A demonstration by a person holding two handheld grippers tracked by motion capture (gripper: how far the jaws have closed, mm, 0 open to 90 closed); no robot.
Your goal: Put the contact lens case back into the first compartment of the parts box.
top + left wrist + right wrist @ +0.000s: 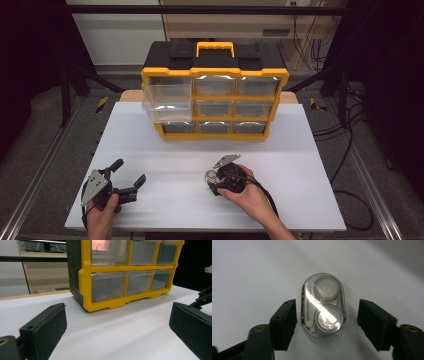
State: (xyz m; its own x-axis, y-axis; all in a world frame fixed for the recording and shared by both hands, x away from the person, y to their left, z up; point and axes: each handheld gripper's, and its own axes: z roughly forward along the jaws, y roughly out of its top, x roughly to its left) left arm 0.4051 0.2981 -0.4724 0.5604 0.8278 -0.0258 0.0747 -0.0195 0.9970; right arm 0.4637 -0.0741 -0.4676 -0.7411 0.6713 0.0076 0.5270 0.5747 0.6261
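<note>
A: Right gripper [323, 322]: your jaws straddle the clear oval case [323, 305], one pad touching or nearly touching its long side, the other standing just apart. No squeeze shows yet, so list it as not gripping. Left gripper [128, 178]: jaws spread wide, nothing between them, resting low over the table [165, 200] at your near left.

B: Item one, then. Where does the case sit?

A: Flat on the white table, near the front edge and a little right of the middle, under your right gripper [216, 179]. Contents: two round wells, one above the other, and a thin pale piece along one side. You hold the gripper pointing down on it, jaws across the narrow width, which I judge is the sensible way to take a smooth oval: the long flat sides give the pads something to bear on.

B: Item two, outward?

A: Yellow and black drawer cabinet [215, 102] at the far side of the table, three rows of clear drawers. The upper left drawer [167, 102] is pulled well out. My guess is it stands ready to receive the case.

B: And your left hand?

A: Parked, facing the cabinet [125, 277], well apart from the case, likely to keep out of the way.
</note>
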